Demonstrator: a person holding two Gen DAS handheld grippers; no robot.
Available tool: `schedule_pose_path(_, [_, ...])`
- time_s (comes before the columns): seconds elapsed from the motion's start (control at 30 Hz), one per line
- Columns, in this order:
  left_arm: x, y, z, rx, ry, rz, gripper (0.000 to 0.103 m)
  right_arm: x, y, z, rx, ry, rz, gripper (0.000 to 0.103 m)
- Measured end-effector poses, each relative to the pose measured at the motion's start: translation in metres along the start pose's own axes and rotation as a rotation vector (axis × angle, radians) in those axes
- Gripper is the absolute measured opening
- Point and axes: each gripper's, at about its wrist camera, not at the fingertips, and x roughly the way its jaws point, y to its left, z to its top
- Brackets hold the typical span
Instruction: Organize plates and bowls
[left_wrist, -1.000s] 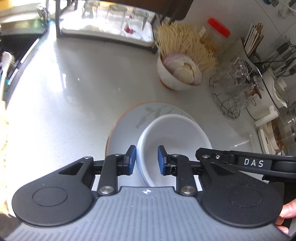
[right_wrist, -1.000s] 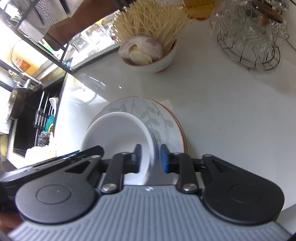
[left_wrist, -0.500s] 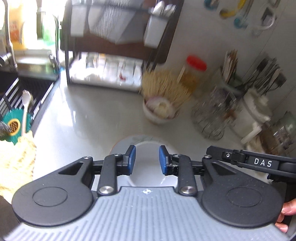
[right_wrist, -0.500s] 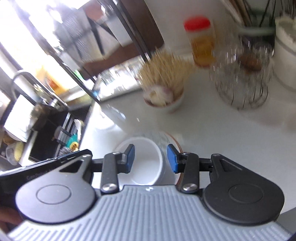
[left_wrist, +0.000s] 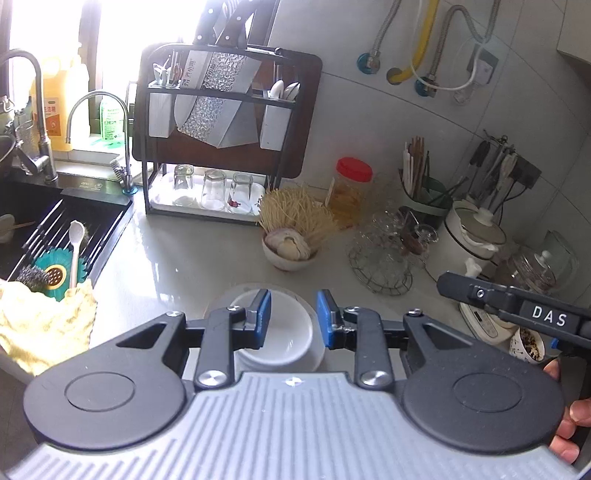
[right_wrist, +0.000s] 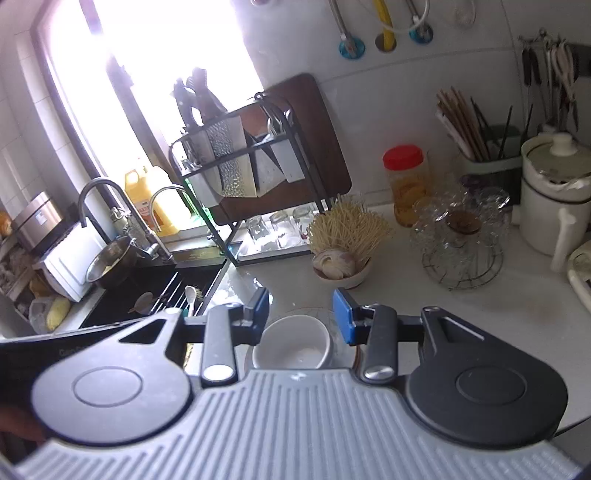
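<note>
We hold our left gripper (left_wrist: 293, 314) above the worktop (left_wrist: 177, 258), its blue-padded fingers (left_wrist: 263, 314) apart with nothing between them. Seen past those fingers, well below them, a white bowl (left_wrist: 282, 339) sits in a plate (left_wrist: 221, 299) on the worktop. Our right gripper (right_wrist: 302, 314) hangs over the same stack; its fingers (right_wrist: 343, 317) have just been opening and now stand apart, empty, with the bowl (right_wrist: 295, 341) showing in the gap far beneath and the plate (right_wrist: 341, 345) showing under it on the right-finger side. Beyond the fingertips stands a small bowl (left_wrist: 290, 258) holding an onion and a bundle of dry noodles, and past that a black rack (left_wrist: 221, 147) with knives above and upturned glasses below. Off the right finger's side we see a wire stand (left_wrist: 380, 266) of glassware and a red-lidded jar (left_wrist: 351, 188). Off the left finger's side lies the sink (left_wrist: 44, 229), with a yellow cloth (left_wrist: 44, 325) at its near edge. In the left view, the right gripper's black arm (left_wrist: 517, 306) reaches in from the right edge.
</note>
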Motion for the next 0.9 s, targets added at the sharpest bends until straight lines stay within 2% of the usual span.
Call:
schedule_pose_path(0.5, [-0.073,-0.024,-0.055,0.013,-0.033,0.029,0.032,-0.063,0.016,-0.037,-0.055,-0.054,0.006,0.042])
schedule_pose_path(0.63, [-0.094,-0.025,-0.067,0.019,-0.051,0.031,0.032,-0.080,0.020,-0.044,-0.040,-0.065,0.018,0.042])
schedule_pose_path(0.9, [-0.123,-0.027,-0.088,0.047,-0.050,0.051,0.034,-0.101,0.018,-0.071,-0.014,-0.067,-0.014,0.042])
